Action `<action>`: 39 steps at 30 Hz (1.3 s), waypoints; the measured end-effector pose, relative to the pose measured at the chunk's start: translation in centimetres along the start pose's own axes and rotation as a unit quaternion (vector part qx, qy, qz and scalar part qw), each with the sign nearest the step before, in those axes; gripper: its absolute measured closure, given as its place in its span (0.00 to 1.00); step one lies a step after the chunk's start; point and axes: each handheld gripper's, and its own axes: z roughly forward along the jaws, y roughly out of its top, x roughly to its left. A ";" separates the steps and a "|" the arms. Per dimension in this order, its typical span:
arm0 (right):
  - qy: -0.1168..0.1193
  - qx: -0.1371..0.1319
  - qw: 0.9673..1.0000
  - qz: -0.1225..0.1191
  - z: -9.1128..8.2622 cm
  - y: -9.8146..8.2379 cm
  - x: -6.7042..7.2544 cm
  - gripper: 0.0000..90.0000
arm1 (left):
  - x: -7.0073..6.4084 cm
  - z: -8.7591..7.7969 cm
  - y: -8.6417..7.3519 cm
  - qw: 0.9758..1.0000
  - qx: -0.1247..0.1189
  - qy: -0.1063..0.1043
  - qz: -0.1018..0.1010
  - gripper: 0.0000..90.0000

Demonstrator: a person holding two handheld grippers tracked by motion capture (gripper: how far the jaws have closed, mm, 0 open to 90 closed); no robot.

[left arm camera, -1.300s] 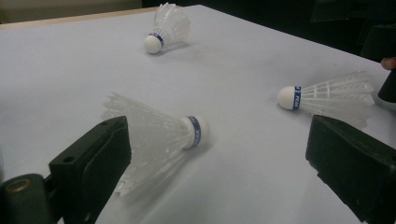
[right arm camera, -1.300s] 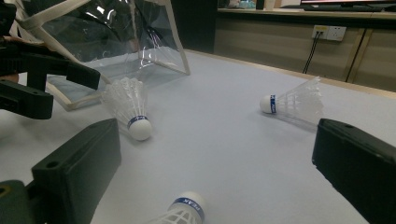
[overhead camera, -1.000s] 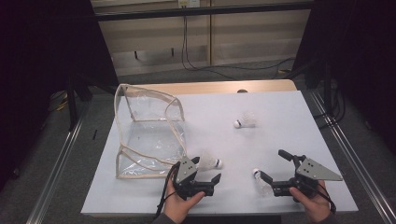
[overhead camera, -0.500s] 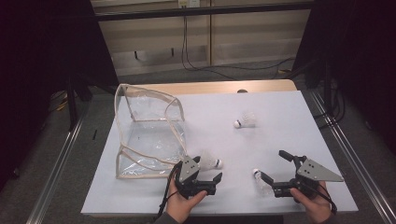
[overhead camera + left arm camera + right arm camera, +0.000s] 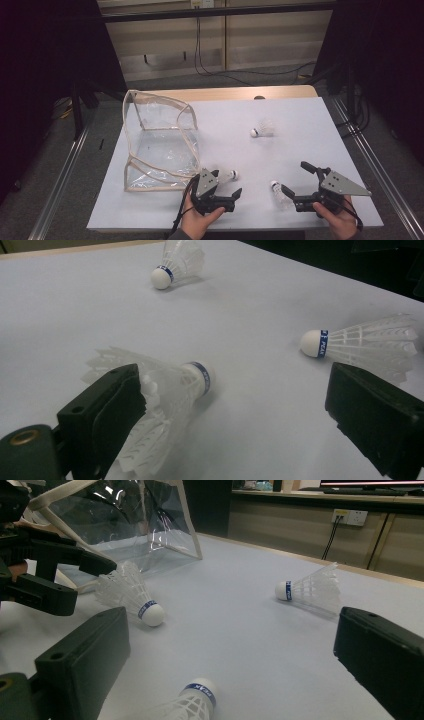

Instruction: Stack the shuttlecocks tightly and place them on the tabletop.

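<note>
Three white shuttlecocks with blue bands lie on the white table (image 5: 300,115). The first shuttlecock (image 5: 227,176) (image 5: 165,390) rests on its side between the jaws of my open left gripper (image 5: 226,183) (image 5: 235,390), close to one jaw, feathers toward the camera. A second shuttlecock (image 5: 280,194) (image 5: 190,700) lies by the lower jaw of my open right gripper (image 5: 294,177) (image 5: 232,630); the left gripper view has it at the right (image 5: 360,340). Farther back, the third shuttlecock (image 5: 263,129) (image 5: 310,587) (image 5: 177,262) lies alone. Nothing is gripped.
A clear plastic bag (image 5: 160,145) (image 5: 125,520) with beige trim stands open on the table's left side, just behind the left gripper (image 5: 50,575). The table's front edge runs just under both hands. Dark curtains and floor rails flank the table.
</note>
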 end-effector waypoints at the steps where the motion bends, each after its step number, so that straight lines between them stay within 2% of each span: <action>1: 0.000 0.000 1.000 0.000 0.0 0.0 0.0 0.01 | 0.1 0.0 0.0 1.000 0.001 -0.001 0.000 0.09; 7: -0.002 -0.001 1.000 0.000 0.0 0.0 0.0 0.01 | 0.1 0.1 0.0 1.000 0.001 -0.009 -0.001 0.13; 9: -0.002 0.000 1.000 -0.001 0.0 0.0 0.0 0.01 | 0.0 0.2 0.0 1.000 0.003 -0.019 -0.005 0.15; 13: -0.003 0.001 1.000 -0.002 0.0 0.0 0.0 0.01 | 0.0 0.4 0.0 1.000 0.006 -0.022 -0.006 0.20; 18: -0.006 0.000 1.000 -0.001 -0.1 0.0 -0.2 0.01 | -0.2 0.7 0.1 1.000 0.006 -0.015 -0.010 0.27; 19: -0.007 -0.001 1.000 -0.001 -0.1 0.0 -0.2 0.01 | -0.3 0.7 0.1 1.000 0.010 -0.016 -0.007 0.31; 22: -0.007 -0.001 1.000 -0.003 -0.2 0.0 -0.1 0.01 | -0.6 1.0 0.0 0.999 0.029 -0.019 -0.002 0.33; 26: -0.007 -0.002 1.000 -0.003 -0.3 0.0 0.0 0.01 | -1.0 1.4 0.1 0.999 0.043 -0.009 0.005 0.44; 27: -0.007 -0.001 1.000 -0.003 -0.3 0.0 -0.1 0.01 | -1.1 1.5 0.1 0.999 0.046 -0.001 0.004 0.46; 30: -0.007 -0.002 1.000 -0.003 -0.4 0.0 -0.1 0.01 | -1.1 1.8 0.1 0.998 0.058 0.004 -0.005 0.56; 32: -0.008 -0.002 1.000 0.000 -0.4 0.0 -0.1 0.01 | -1.1 1.9 0.2 0.998 0.064 0.006 -0.005 0.62; 34: -0.008 -0.003 1.000 0.000 -0.4 0.0 -0.1 0.01 | -1.1 2.1 0.3 0.998 0.065 0.001 -0.015 0.66; 35: -0.008 -0.003 1.000 -0.001 -0.4 0.0 -0.1 0.01 | -1.0 2.2 0.4 0.997 0.072 0.002 -0.007 0.69; 36: -0.007 -0.003 1.000 -0.001 -0.4 0.0 -0.1 0.01 | -1.0 2.3 0.4 0.998 0.069 0.004 -0.005 0.70; 39: -0.008 -0.003 1.000 -0.001 -0.5 0.0 -0.1 0.01 | -1.0 2.5 0.8 0.998 0.068 -0.003 -0.007 0.78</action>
